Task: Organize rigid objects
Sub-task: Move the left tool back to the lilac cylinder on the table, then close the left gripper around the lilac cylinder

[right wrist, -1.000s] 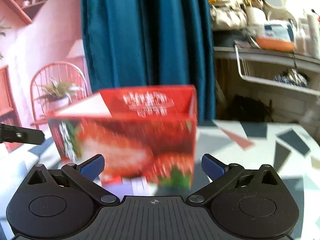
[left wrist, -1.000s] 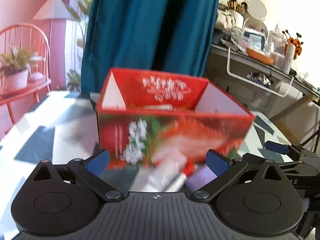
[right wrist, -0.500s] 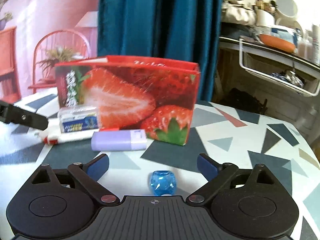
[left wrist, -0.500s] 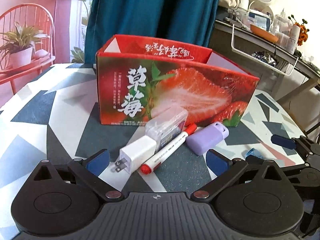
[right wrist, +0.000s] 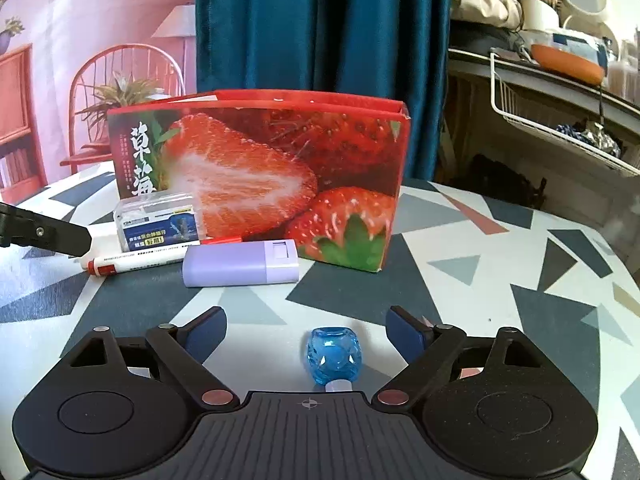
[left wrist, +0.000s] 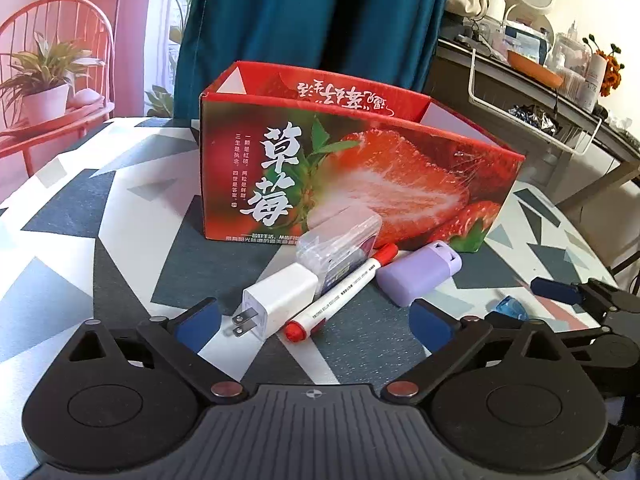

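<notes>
The left gripper [left wrist: 314, 316] has its jaws wide apart after just closing a little, low over the patterned table [left wrist: 120, 240]. The plug end of a white charger [left wrist: 276, 300] and the red-capped end of a marker [left wrist: 340, 290] lie between its blue pads without touching them. Just beyond those, a clear plastic case [left wrist: 338, 246] rests against the strawberry box [left wrist: 352, 168], which stands open-topped straight ahead. A lilac rectangular case [left wrist: 420, 274] lies ahead of the right-hand pad.

The right gripper [right wrist: 306, 330] also stands apart, its jaws having just been closing. A small blue faceted bottle [right wrist: 334, 354] sits between them, nearer the right pad, touching neither. The lilac case [right wrist: 240, 266] lies further ahead and to the left, in front of the strawberry box [right wrist: 280, 168]
</notes>
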Motion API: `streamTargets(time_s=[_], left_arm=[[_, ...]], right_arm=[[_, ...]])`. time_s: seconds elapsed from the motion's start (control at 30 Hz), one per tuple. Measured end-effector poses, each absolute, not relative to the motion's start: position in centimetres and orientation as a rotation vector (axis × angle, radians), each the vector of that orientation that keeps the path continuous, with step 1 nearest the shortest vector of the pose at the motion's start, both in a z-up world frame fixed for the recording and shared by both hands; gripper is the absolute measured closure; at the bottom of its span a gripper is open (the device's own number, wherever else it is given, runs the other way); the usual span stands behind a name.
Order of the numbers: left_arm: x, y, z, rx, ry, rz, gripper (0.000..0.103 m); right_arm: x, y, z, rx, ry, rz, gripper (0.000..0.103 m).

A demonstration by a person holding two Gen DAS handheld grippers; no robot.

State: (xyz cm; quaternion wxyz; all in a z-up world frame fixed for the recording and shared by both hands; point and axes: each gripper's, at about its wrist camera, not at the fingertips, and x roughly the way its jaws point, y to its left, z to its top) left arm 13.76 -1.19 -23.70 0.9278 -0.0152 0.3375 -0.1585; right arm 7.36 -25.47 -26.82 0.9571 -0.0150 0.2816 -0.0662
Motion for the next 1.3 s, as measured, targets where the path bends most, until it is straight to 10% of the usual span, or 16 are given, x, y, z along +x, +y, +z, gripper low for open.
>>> streamTargets(time_s=[0.37,1.3], left_arm=[[14.9,-3.9,-22.6,-0.072,0.711,-0.451,0.036],[21.8,-10.0,-27.4,-0.181,0.916,-0.42,0.052]], right_arm=[[10.4,-25.3,-26.1,-0.1,0.643,-0.039,0.027],[15.9,-24.4,-26.9,-0.186,0.748,0.164,0.036]])
